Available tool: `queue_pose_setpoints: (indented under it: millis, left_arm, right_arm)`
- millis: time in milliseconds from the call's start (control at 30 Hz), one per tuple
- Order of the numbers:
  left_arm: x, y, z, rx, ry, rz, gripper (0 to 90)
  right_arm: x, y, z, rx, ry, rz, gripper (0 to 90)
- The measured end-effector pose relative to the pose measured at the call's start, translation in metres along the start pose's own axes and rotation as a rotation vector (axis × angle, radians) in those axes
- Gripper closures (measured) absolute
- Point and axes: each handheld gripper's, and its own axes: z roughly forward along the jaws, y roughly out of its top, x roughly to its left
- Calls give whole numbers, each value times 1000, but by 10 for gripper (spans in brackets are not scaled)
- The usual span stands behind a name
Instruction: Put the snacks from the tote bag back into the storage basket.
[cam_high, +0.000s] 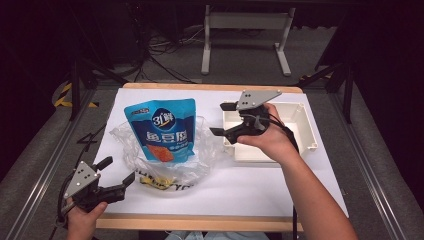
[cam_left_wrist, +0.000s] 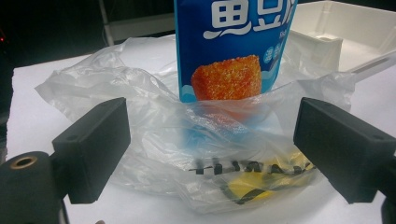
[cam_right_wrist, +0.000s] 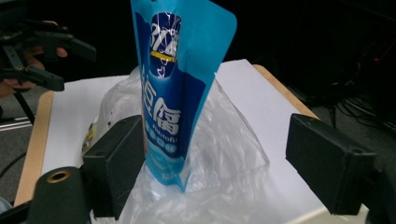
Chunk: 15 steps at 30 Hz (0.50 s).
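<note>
Blue, glossy film forms the pouch (cam_high: 162, 131), which stands upright with its lower part inside a clear plastic bag (cam_high: 200, 155) on the white desk (cam_high: 260, 185); its upper half rises free above the bag's mouth. A yellow item with black print (cam_high: 157, 182) lies in the bag at the near side, at the pouch's base. My left tool (cam_high: 117, 172) is at the near left corner of the desk, pointed toward the bag, its jaws spread apart with nothing between them; in the left gripper view the bag and pouch (cam_left_wrist: 233, 51) sit just beyond the two black jaws, not touched by them. My right tool (cam_high: 222, 120) is held over the left edge of a white tray (cam_high: 305, 132) to the right of the bag, jaws spread wide and gripping nothing. In the right gripper view the pouch (cam_right_wrist: 180, 93) appears edge-on between the jaws but farther off, apart from both pads, and my left tool (cam_right_wrist: 60, 63) is visible at the far corner. The bag and the tray stand near each other without touching.
</note>
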Motion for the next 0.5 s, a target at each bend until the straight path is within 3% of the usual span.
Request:
queue_pose_setpoints:
  millis: [333,400,500]
  left_arm:
    - [1,0,1,-3,-3,2,118]
    - [1,0,0,-6,0,2,118]
    - [1,0,0,-7,0,2,118]
  right_arm:
    - [-7,2,39,16,56,35,243]
    - [-7,1,45,26,47,45,243]
    - [-6,-1,56,9,63,37,268]
